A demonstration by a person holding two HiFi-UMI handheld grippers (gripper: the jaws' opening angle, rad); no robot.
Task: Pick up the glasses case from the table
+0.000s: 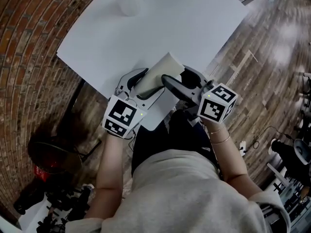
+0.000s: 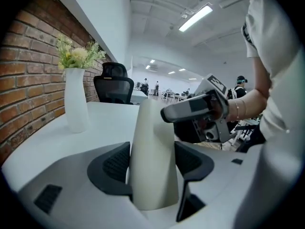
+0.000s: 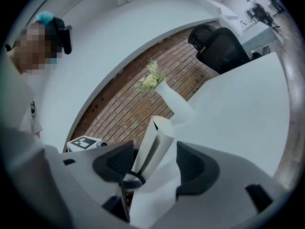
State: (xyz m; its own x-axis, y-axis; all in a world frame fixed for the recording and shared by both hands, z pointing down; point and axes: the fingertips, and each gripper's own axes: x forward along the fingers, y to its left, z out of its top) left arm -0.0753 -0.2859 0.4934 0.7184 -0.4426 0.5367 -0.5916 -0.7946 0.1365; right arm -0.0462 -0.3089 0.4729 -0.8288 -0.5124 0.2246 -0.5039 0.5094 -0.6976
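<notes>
L tongs (image 2: pixel 151 165) clamp glasses case (image 1: pixel 158 76); R tongs (image 3: pixel 155 163) apart round it.

The left forearm (image 1: pixel 109 166) and the right forearm (image 1: pixel 235 161) both reach forward from the torso, bare, with the wrists drawn in close to each other. The left gripper (image 1: pixel 145 81) points ahead and a little downward, its two jaws pressed on the sides of the glasses case (image 1: pixel 163 67). The right gripper (image 1: pixel 187 81) angles in from the right toward the left one. Its jaws stand wide apart on either side of the case and do not press on it.
</notes>
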